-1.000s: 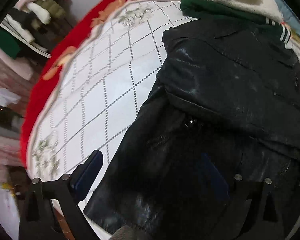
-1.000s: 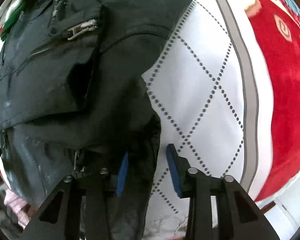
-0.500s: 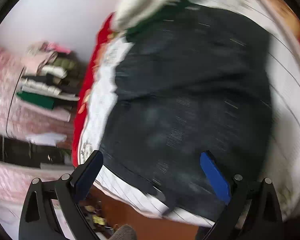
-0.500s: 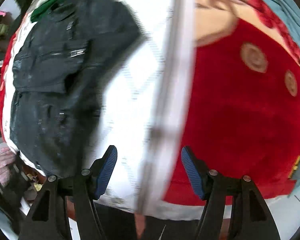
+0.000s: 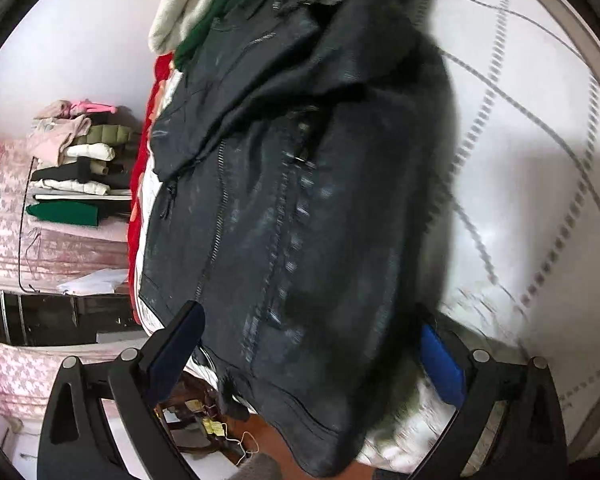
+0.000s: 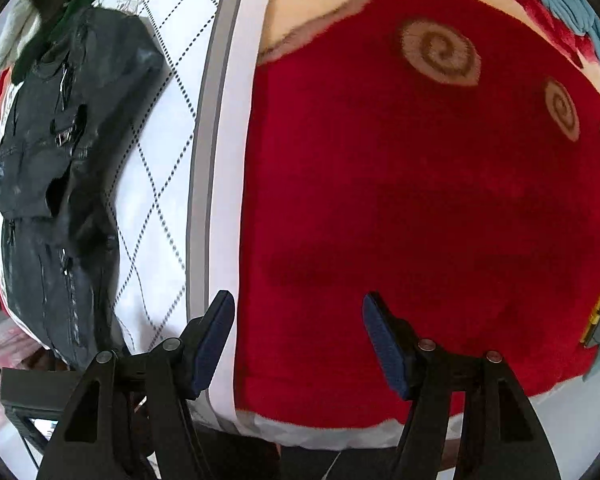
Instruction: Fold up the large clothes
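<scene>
A black leather jacket [image 5: 300,200] with zips lies folded lengthwise on a white quilt [image 5: 540,140] with a dotted diamond pattern; its hem hangs over the bed edge. It also shows at the left of the right wrist view [image 6: 68,152]. My left gripper [image 5: 312,360] is open and empty, its blue pads spread wide over the jacket's lower hem. My right gripper [image 6: 300,344] is open and empty, off to the jacket's right, over the red blanket [image 6: 420,200].
A cream and a green garment [image 5: 196,12] lie beyond the jacket's collar. A rack of folded clothes [image 5: 80,168] stands left of the bed. The floor [image 5: 204,432] shows below the bed edge. The quilt's grey border [image 6: 208,128] runs beside the red blanket.
Both grippers let go of the jacket and pulled back from it. The right gripper opened and swung right over the red blanket. The left gripper drew back toward the hem.
</scene>
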Demonstrator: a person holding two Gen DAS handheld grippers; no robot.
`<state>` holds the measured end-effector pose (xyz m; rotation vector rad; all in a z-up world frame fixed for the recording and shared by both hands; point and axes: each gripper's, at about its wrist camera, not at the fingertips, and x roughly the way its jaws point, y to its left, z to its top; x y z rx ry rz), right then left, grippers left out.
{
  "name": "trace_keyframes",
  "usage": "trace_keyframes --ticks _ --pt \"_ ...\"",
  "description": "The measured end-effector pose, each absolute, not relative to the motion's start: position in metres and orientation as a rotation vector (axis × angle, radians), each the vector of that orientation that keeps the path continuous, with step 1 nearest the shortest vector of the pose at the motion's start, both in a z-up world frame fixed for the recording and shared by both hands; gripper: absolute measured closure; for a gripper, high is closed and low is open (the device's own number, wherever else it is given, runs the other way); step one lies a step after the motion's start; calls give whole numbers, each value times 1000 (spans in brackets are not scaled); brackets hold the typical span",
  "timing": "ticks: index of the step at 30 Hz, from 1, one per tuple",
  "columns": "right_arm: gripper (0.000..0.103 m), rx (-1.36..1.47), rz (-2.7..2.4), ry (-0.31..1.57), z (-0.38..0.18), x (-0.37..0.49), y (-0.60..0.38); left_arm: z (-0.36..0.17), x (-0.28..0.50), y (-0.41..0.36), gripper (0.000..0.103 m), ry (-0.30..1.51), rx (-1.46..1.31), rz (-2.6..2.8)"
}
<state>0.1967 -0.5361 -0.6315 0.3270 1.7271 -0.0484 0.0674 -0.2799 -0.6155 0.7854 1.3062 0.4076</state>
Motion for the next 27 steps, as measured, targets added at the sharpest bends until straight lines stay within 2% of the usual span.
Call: trace_keyframes --ticks 8,9,10,11,12,13,15,16,20,21,23,24,27 --pt "35 486 90 1630 -636 242 -524 -590 93 -243 2 1265 699 534" --pt "35 538 131 1599 -636 249 -520 -590 94 -242 7 1265 681 525" --pt "34 572 159 1581 -636 254 -517 -588 94 -240 26 1262 655 504" --pt "32 618 198 1557 -639 260 -513 -586 93 -238 39 1262 614 465" --pt "21 662 237 1539 -645 264 -507 -585 91 -240 65 1267 584 432" --pt "15 701 271 1524 -653 267 -497 -584 89 -243 80 1270 559 398" --pt "15 798 348 1510 -669 274 -480 -580 85 -246 92 1248 554 352" --pt "15 844 384 1513 -673 275 -476 -578 83 -248 95 1236 549 342" --pt "15 980 428 1505 -690 282 -441 -568 78 -244 98 1220 504 301" --pt "16 1003 408 1481 -691 285 -438 -564 78 -241 98 1214 493 287" --pt "48 1004 372 1468 -694 291 -417 -556 79 -236 99 1209 471 269" --pt "73 975 337 1479 -698 296 -411 -549 78 -234 99 1197 466 257" --pt "83 987 335 1459 -690 296 -408 -529 76 -225 100 1167 440 229"
